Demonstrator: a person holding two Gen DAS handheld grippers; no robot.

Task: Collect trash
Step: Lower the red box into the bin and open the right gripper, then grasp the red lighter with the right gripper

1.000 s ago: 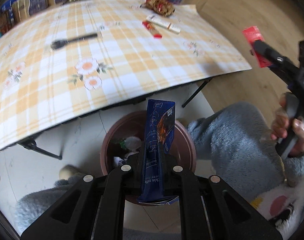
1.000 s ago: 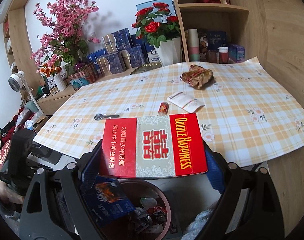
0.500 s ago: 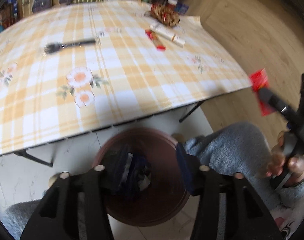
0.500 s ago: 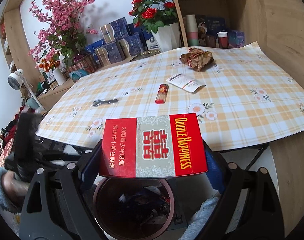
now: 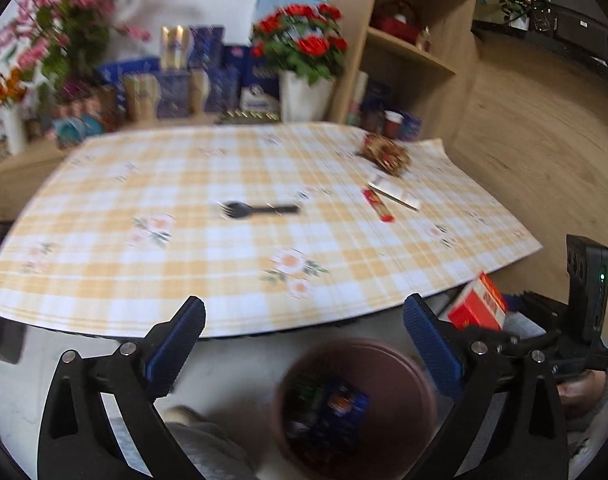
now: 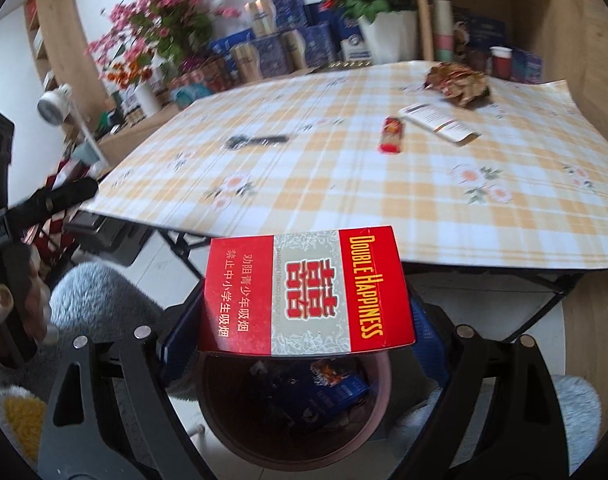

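Observation:
My left gripper (image 5: 304,332) is open and empty, above the brown trash bin (image 5: 408,364) on the floor; a blue packet (image 5: 344,404) lies inside the bin. My right gripper (image 6: 304,320) is shut on a red Double Happiness cigarette box (image 6: 306,292), held right over the bin (image 6: 378,404). The box also shows at the right of the left wrist view (image 5: 478,308). On the checked table (image 5: 224,272) lie a black fork (image 5: 260,210), a red wrapper (image 5: 378,206), a white packet (image 5: 394,194) and a crumpled brown wrapper (image 5: 386,154).
Flower vases, blue boxes and shelves (image 5: 408,40) stand behind the table. The table's front edge overhangs the bin. The person's grey-clad legs (image 6: 100,300) flank the bin. Folding table legs (image 6: 184,252) stand just behind it.
My left gripper opened and dropped the blue packet into the bin, then tilted up toward the table. My right gripper lowered the red box over the bin.

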